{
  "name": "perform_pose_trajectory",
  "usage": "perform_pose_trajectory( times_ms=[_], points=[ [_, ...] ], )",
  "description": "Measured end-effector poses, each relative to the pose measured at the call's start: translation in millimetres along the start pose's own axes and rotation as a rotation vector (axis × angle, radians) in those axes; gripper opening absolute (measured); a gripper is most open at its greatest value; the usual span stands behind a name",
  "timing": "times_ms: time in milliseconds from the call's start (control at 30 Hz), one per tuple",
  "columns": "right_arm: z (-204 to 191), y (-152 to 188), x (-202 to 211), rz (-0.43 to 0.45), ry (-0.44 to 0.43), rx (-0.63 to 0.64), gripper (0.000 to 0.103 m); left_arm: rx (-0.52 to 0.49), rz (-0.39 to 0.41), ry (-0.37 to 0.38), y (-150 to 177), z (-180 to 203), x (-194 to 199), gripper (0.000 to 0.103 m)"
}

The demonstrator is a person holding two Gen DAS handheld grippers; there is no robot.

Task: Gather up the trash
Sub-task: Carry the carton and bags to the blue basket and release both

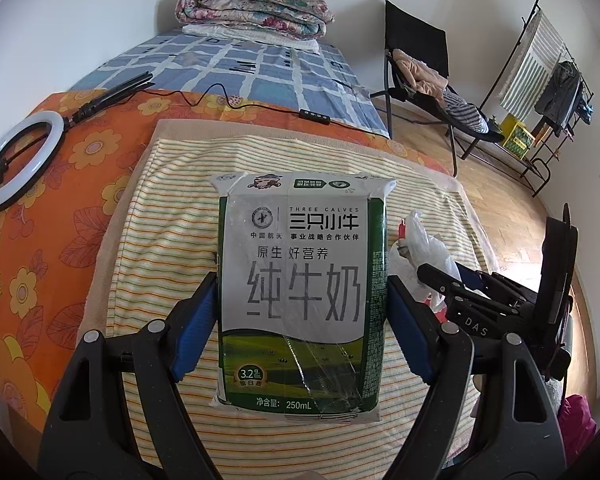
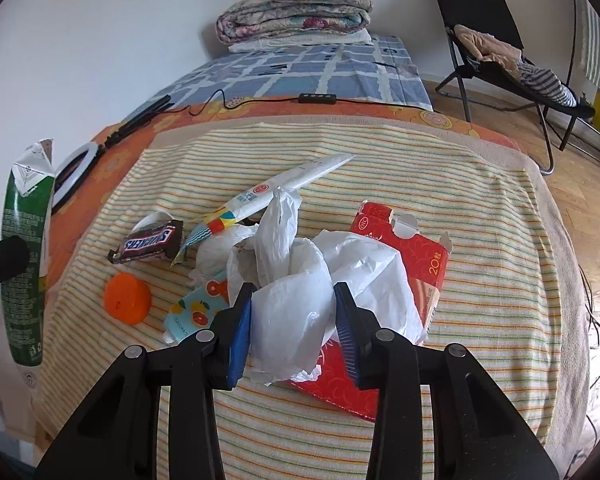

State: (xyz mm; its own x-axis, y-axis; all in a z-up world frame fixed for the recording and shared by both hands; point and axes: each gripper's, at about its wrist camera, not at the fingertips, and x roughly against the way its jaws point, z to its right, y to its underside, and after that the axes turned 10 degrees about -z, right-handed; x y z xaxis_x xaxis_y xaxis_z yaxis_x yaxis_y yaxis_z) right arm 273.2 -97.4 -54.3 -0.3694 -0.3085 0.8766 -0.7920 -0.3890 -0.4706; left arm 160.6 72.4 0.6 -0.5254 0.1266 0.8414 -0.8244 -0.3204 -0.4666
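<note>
The bed (image 2: 260, 76) fills most of both views, and a striped towel (image 2: 480, 216) is spread over its near end, on top of an orange floral sheet (image 1: 28, 240). The trash lies gathered on the towel. A flattened red carton (image 2: 424, 264) lies right of centre, with a white plastic bag (image 2: 292, 292) crumpled partly over it. A long white paper wrapper (image 2: 284, 184) lies beyond the bag. To the left are a Snickers wrapper (image 2: 148, 240), a fruit-printed packet (image 2: 198, 308) and an orange cap (image 2: 127, 298).

The left gripper (image 1: 302, 316) is clamped on a green and white milk carton (image 1: 300, 280), pads on both sides, carton upright and off the towel.

The right gripper (image 2: 294, 324) stands partly apart with the bag between its pads; whether they press on it cannot be judged from this angle.
</note>
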Motion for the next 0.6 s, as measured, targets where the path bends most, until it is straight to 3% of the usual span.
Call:
perform_pose_trajectory(
  times_ms=[300, 600],
  points=[
    [-6.6, 28.2, 71.5, 0.089, -0.055, 0.041, 0.036, -0.060, 0.027, 0.025, 37.3, 9.4, 41.0, 0.082],
    [-42.1, 96.6, 113.2, 0.071, -0.063, 0.164, 0.036, -0.102, 0.009, 0.047, 100.1, 16.8, 64.8, 0.082]
  ],
)
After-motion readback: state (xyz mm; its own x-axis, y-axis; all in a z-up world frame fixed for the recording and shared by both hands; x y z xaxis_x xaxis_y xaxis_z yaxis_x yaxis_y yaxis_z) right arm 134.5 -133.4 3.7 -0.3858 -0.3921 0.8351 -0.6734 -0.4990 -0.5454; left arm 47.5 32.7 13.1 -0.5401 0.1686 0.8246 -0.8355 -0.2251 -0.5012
